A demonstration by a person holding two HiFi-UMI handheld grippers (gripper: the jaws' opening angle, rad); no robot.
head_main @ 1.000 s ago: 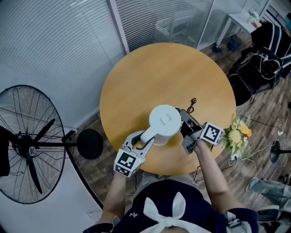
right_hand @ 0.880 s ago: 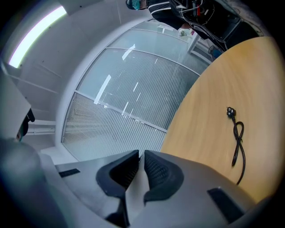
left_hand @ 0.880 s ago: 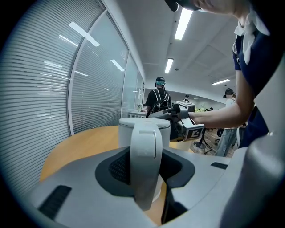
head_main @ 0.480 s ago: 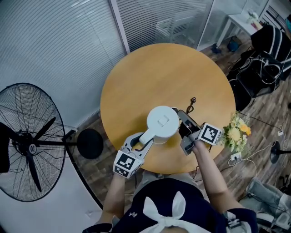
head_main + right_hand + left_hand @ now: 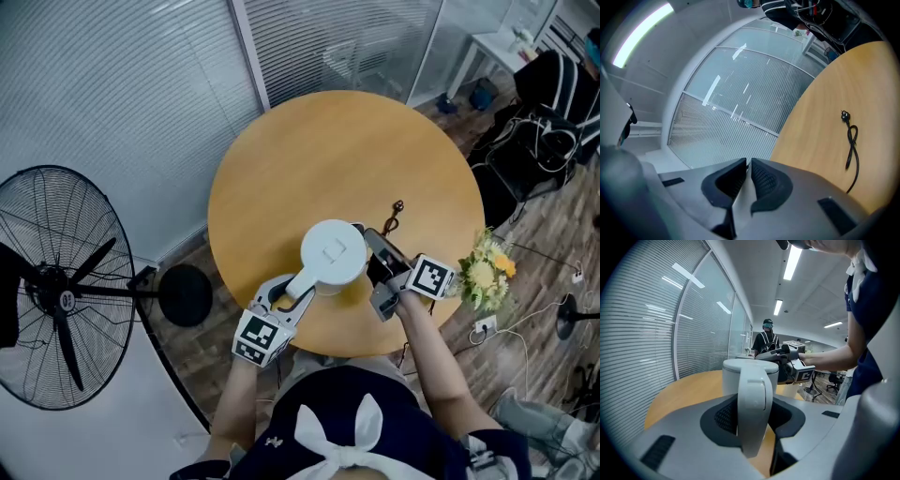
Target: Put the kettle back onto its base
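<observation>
1. The far half of the round wooden worktop is bare and open.
2. A white plastic kettle blocks the near middle part.
3. A thin black cord with plug lies to the right, a little beyond the kettle.

kettle: smooth matt plastic; table: smooth wood, slight sheen; fan: thin metal wire grille

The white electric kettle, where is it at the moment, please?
Head view: the kettle is at the round wooden table's near edge, left gripper clamping its handle.
</observation>
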